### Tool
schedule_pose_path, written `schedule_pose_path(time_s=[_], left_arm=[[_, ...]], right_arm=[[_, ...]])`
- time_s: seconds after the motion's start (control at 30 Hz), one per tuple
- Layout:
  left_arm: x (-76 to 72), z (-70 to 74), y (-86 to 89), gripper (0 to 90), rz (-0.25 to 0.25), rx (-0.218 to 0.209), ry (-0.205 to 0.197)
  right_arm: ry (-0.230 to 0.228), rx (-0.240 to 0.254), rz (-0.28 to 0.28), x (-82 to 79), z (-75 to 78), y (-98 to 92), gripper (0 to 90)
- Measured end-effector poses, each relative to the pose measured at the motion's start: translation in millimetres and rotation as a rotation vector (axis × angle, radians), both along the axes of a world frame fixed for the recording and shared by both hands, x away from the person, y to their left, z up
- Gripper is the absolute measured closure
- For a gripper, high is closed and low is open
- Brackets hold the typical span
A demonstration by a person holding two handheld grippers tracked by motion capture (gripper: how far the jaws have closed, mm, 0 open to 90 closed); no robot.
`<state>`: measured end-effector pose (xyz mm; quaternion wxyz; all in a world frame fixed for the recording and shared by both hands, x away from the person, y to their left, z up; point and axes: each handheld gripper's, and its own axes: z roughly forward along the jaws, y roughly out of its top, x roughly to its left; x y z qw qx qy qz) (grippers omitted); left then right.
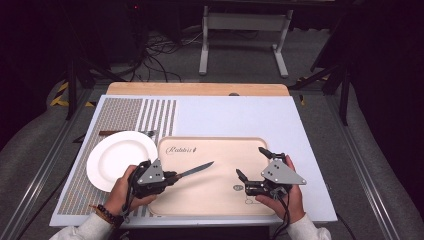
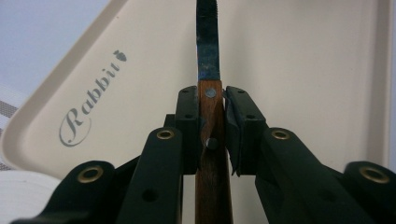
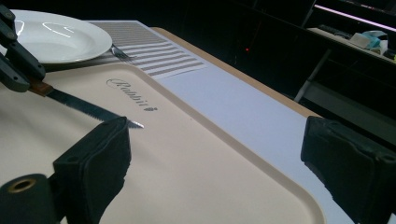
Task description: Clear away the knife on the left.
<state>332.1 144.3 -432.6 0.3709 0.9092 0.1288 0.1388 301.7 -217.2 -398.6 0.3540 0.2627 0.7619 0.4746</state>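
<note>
My left claw clamps the wooden handle of the knife, its blade reaching over the beige tray on the desk. My right claw gapes wide, empty, above the tray's right side. A white plate sits left.

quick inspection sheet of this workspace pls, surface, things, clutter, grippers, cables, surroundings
Surface: white table top with a wooden edge at the far side; striped placemat at the left.
Job's things: beige tray marked "Rabbit"; knife held over it, blade toward the tray's middle; white plate left of the tray, bare; fork lying just beyond the plate.
Clutter: nothing seen.
Grippers: left gripper shut on the knife's wooden handle; right gripper open over the tray's right side, holding nothing.
Cables: one trails from the right gripper off the near edge; loose cables on the floor beyond.
Surroundings: dark room, white table frame behind.
</note>
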Motion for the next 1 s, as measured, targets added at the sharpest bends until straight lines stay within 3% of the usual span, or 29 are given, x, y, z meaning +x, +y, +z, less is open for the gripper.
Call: schedule_pose_path(time_s=[0.07, 0.13, 0.17, 0.47, 0.7, 0.8, 0.83, 0.9, 1.0], left_arm=[[0.3, -0.5, -2.7, 77.1, 0.005, -0.017, 0.009], [-0.2, -2.0, -6.6, 77.1, 0.0, 0.001, 0.005], [-0.7, -3.4, -8.9, 77.1, -0.001, 0.022, 0.004], [-4.9, -11.7, -16.3, 77.0, 0.009, 0.04, 0.017], [-7.0, -22.3, -26.0, 76.9, -0.001, 0.08, 0.035], [-7.6, -22.9, -26.2, 76.8, -0.003, 0.079, 0.042], [-8.1, -22.4, -25.9, 75.1, 0.007, 0.078, 0.037], [-8.1, -21.4, -25.4, 62.5, 0.017, 0.067, 0.035], [-7.9, -13.9, -21.9, 59.8, -0.004, 0.036, 0.042]], right_arm=[[0.005, 0.012, -0.003, 0.0, 0.7, -0.5, 9.6], [0.015, 0.029, -0.005, 1.6, 1.2, -0.8, 9.9], [0.015, 0.025, -0.006, 1.5, 0.7, -0.3, 9.9], [0.014, -0.022, 0.011, -1.2, -3.8, 7.5, 9.8], [0.021, -0.032, 0.02, -1.4, -6.3, 10.8, 9.9], [0.02, -0.031, 0.02, -1.7, -6.2, 10.9, 9.9], [0.022, -0.032, 0.021, -1.8, -6.5, 11.2, 9.8], [0.023, -0.032, 0.024, -1.7, -6.7, 11.3, 9.8], [0.029, -0.025, 0.023, -0.9, -6.9, 10.6, 9.8]])
